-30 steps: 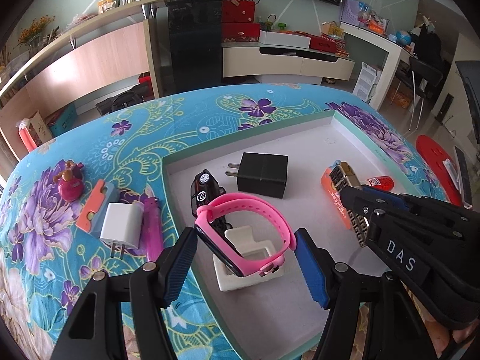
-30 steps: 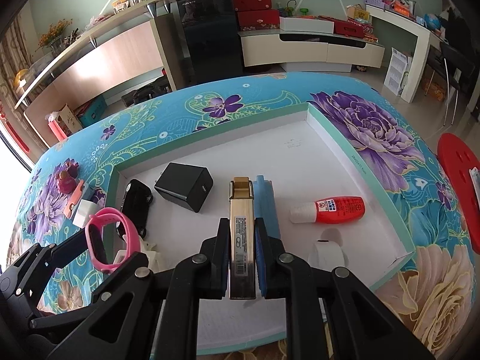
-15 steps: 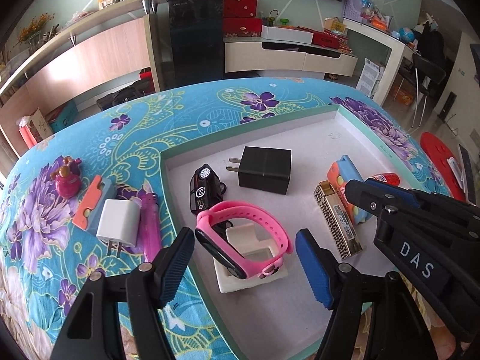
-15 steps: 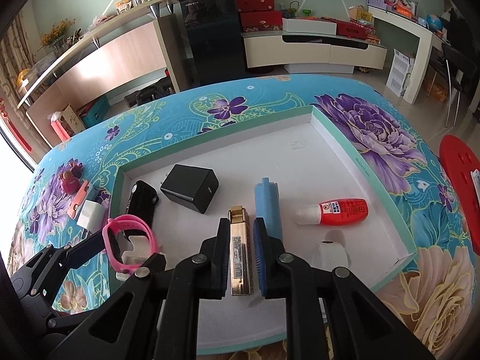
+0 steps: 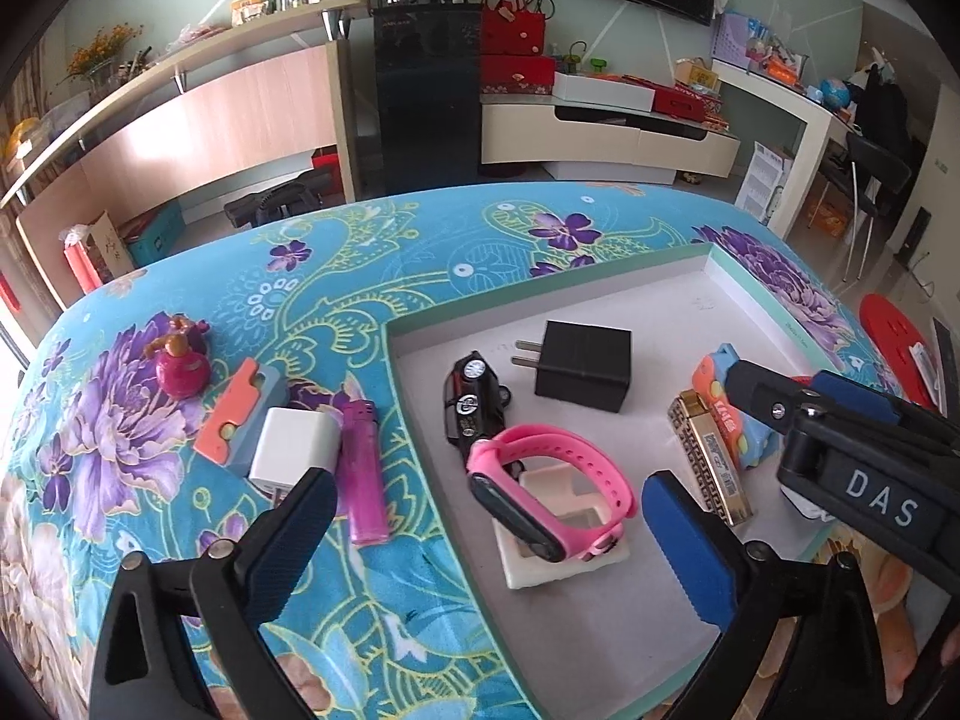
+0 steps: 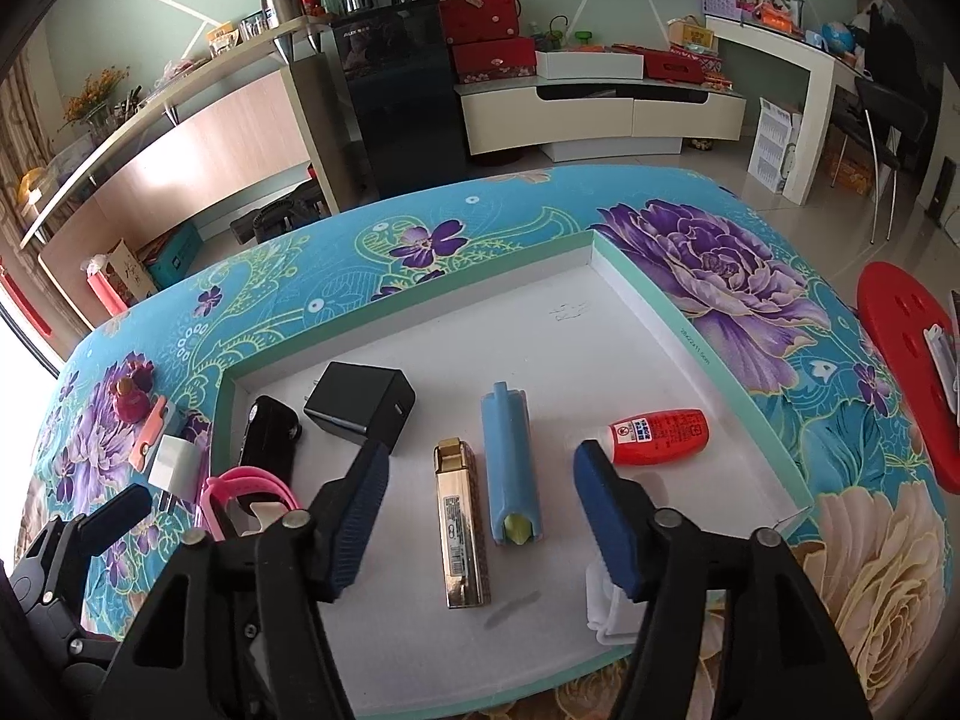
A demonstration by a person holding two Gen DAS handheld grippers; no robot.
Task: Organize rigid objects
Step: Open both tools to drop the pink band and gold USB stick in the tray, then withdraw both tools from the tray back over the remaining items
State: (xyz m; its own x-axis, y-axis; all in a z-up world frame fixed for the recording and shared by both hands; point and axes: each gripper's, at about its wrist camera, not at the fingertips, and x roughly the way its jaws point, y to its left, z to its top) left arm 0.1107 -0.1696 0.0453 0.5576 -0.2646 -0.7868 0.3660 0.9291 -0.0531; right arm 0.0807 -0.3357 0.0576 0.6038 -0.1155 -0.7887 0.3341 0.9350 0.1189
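1. Right gripper [image 6: 474, 519] was spread wide, holding nothing; the gold harmonica [image 6: 461, 531] lay flat in the tray [image 6: 636, 300] between its fingers.
2. Risk, imo: pulling back carelessly could've nudged it into the blue case [image 6: 509, 468] just beside.
3. Left gripper [image 5: 480, 510] gaped too, pink band [image 5: 549, 480] just ahead.

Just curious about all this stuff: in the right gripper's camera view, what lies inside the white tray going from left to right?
Black car key → black charger → gold lighter → blue case → red bottle.
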